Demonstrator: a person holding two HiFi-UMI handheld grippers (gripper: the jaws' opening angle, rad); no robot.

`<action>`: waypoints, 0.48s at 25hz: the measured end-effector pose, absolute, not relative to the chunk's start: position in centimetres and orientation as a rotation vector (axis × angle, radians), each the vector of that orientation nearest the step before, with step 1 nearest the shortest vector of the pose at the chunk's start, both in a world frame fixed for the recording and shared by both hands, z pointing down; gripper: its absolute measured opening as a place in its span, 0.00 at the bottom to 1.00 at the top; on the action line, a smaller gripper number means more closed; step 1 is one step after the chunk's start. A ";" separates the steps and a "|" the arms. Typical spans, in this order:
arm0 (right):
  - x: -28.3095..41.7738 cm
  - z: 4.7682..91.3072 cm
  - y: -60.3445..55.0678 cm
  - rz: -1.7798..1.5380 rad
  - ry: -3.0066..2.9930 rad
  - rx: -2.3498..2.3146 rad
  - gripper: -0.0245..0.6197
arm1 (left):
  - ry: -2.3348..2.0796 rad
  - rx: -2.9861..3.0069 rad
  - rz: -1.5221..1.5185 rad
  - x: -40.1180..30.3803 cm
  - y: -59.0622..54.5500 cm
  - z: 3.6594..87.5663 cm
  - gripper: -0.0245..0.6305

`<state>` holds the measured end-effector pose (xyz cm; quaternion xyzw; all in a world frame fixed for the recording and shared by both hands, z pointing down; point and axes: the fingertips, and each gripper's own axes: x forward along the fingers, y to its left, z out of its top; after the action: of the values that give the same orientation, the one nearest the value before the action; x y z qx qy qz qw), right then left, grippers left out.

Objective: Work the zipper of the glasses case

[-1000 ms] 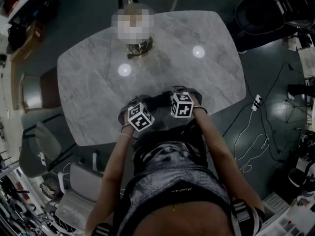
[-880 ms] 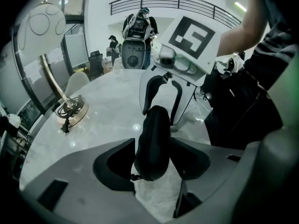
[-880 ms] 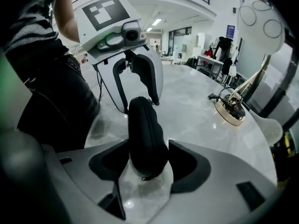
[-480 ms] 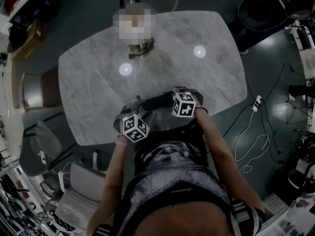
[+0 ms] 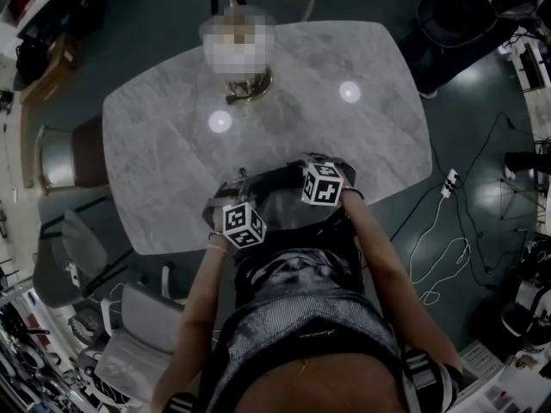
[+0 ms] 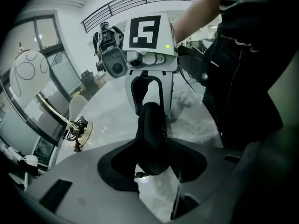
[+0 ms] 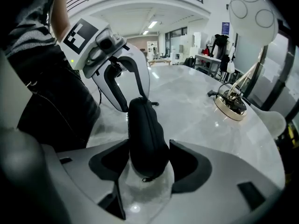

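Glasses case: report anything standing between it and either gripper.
Nothing visible does. The right gripper grips one end of the glasses case; the other end sits between the jaws of the left gripper, which have just been closing on it.

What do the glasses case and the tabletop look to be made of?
Glasses case: likely a semi-rigid shell covered in matte black fabric; it holds its domed shape and shows no glare. Table: polished marble or marble-look stone, going by the grey veining and glossy light reflections.
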<state>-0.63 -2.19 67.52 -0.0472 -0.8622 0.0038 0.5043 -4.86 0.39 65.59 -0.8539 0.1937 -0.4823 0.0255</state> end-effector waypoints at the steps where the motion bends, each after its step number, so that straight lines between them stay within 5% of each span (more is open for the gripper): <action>1: -0.6 67.4 -2.3 0.019 -2.092 -0.106 0.52 | 0.595 -2.658 -1.491 -4.9 0.3 65.6 0.30; 12: -1.0 64.9 -1.8 -0.035 -2.136 -0.157 0.52 | 0.578 -2.853 -1.475 -5.3 -0.2 65.9 0.30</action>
<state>-0.99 -1.77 64.88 -0.0645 -0.8753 -0.0142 0.4791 -5.34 -0.23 65.92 -0.8727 0.1767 -0.4511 -0.0609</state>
